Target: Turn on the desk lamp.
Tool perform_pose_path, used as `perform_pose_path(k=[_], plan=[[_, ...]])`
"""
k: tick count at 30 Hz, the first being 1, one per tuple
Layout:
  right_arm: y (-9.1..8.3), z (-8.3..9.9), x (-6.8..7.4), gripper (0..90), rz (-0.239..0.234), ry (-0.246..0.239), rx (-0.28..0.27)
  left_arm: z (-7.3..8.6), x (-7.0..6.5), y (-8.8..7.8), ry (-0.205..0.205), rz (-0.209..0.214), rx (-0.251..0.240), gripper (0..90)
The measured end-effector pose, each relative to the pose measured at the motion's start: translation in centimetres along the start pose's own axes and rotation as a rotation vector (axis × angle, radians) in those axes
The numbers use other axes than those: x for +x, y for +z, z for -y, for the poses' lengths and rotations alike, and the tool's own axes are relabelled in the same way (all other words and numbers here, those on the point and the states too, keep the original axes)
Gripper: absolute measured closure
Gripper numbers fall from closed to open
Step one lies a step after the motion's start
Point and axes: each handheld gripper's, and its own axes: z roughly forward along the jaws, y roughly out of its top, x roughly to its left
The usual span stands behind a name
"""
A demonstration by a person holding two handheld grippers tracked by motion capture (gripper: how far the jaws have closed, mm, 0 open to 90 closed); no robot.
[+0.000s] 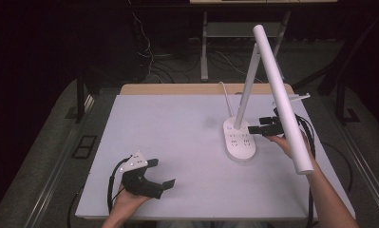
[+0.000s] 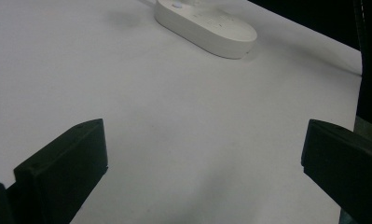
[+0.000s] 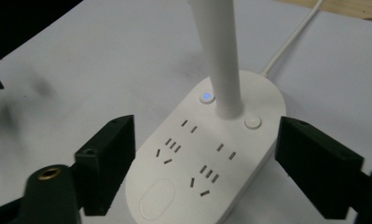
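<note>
A white desk lamp stands on the table, its oval base (image 1: pixel 239 138) carrying power sockets, a lit blue button (image 3: pixel 206 97) and a plain white button (image 3: pixel 252 122). Its stem (image 1: pixel 248 84) rises to a long white tube head (image 1: pixel 282 97) that slopes down toward the right. My right gripper (image 1: pixel 261 127) is open and hovers just right of the base; in the right gripper view its jaws straddle the base (image 3: pixel 207 154). My left gripper (image 1: pixel 161 175) is open near the table's front left, with bare table between its jaws and the base (image 2: pixel 207 28) far ahead.
The white table top (image 1: pixel 177 137) lies over a wooden board. The lamp's white cord (image 1: pixel 225 97) runs off the back edge. Black cables trail from both grippers. A metal stand (image 1: pixel 204 47) and loose wires sit on the floor behind the table.
</note>
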Motion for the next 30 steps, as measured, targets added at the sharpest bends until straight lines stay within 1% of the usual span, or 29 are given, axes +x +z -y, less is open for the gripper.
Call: perform_pose_path(k=[1,2,3,6,9,12,13,14,15,18,21,23,27,30], plan=[[0.1,-0.1,-0.1,25.1,-0.001,0.003,-0.001,0.0,0.0,0.0,-0.001,0.0,0.0,0.0],[0.1,-0.1,-0.1,25.1,-0.001,0.003,-0.001,0.0,0.0,0.0,0.0,0.0,0.001,0.0],[0.2,-0.3,-0.4,29.4,-0.008,0.003,0.001,0.0,0.0,0.0,0.0,0.0,0.0,0.0],[0.5,-0.5,-0.7,34.4,-0.008,0.0,0.002,0.0,0.1,0.0,0.001,0.001,0.002,0.0],[0.7,-0.6,-0.9,37.1,-0.008,0.002,0.003,0.0,0.1,0.0,0.001,0.0,0.002,0.0],[1.3,-0.8,-1.5,42.7,-0.012,0.008,0.015,0.0,0.1,0.0,0.002,0.0,0.002,0.0],[1.3,-0.8,-1.5,42.7,-0.012,0.008,0.015,0.0,0.1,0.0,0.001,0.0,0.003,0.0],[1.6,-1.0,-1.8,45.8,-0.012,0.011,0.02,0.0,0.1,0.0,0.002,0.0,0.002,0.0],[1.7,-1.1,-1.8,46.7,-0.007,0.024,0.022,0.0,0.1,0.0,0.001,-0.001,0.002,0.0],[2.1,-1.2,-2.2,51.6,0.007,0.031,0.022,0.0,0.1,-0.1,0.002,-0.001,0.002,0.0],[2.3,-1.1,-2.5,53.9,0.016,0.037,0.025,0.0,0.1,-0.1,0.003,0.0,0.002,0.0],[2.7,-1.0,-2.9,57.3,0.021,0.047,0.027,0.0,0.1,-0.1,0.003,0.001,0.001,0.0],[3.1,-0.9,-3.3,59.2,0.018,0.055,0.023,0.0,0.1,-0.1,0.004,0.002,0.002,0.0],[3.7,-0.8,-3.6,61.2,0.018,0.06,0.019,0.0,0.1,-0.1,0.004,0.001,0.004,0.0]])
